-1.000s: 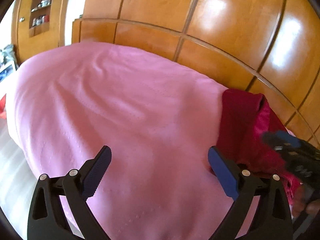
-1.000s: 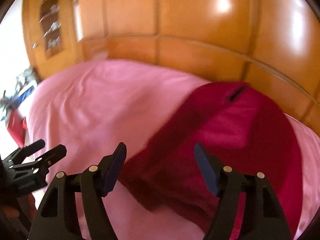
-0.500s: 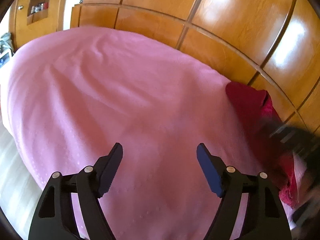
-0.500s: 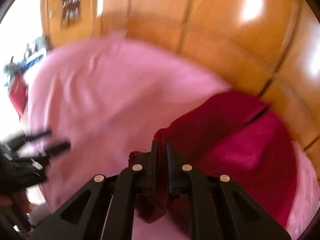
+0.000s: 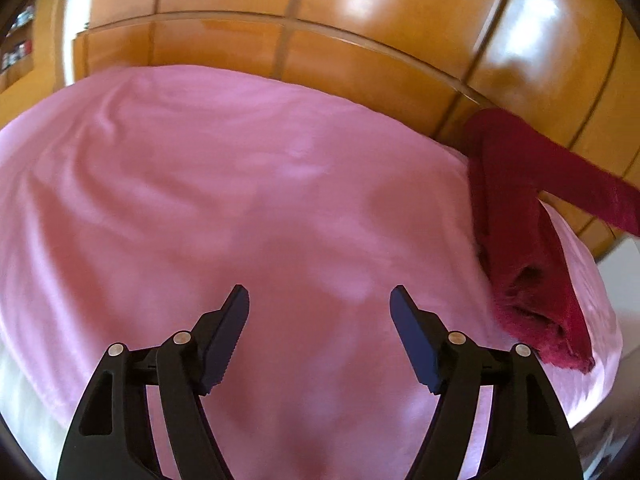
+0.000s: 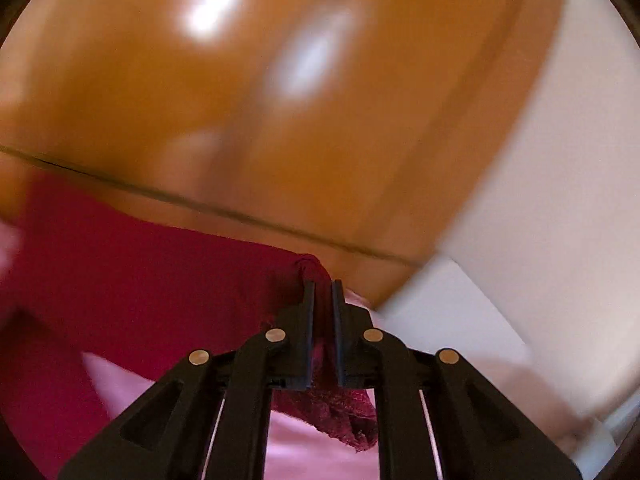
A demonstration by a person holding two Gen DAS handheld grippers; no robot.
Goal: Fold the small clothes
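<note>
A dark red garment [image 5: 516, 216] lies at the right side of the pink bed cover [image 5: 248, 200], with one part stretched up and off to the right. My left gripper [image 5: 320, 300] is open and empty above the cover, left of the garment. In the right wrist view my right gripper [image 6: 322, 286] is shut on a bunched edge of the red garment [image 6: 132, 276] and holds it lifted; the cloth stretches away to the left and a frayed end hangs below the fingers.
A glossy wooden headboard and wardrobe panels [image 5: 360, 24] run behind the bed. A white wall or furniture [image 6: 560, 200] is at the right in the right wrist view. The bed's right edge [image 5: 608, 344] drops off near the garment.
My right gripper closed on the garment's edge and pulled it up and to the right, so the view swung toward the wall. My left gripper stayed open and shifted over the cover.
</note>
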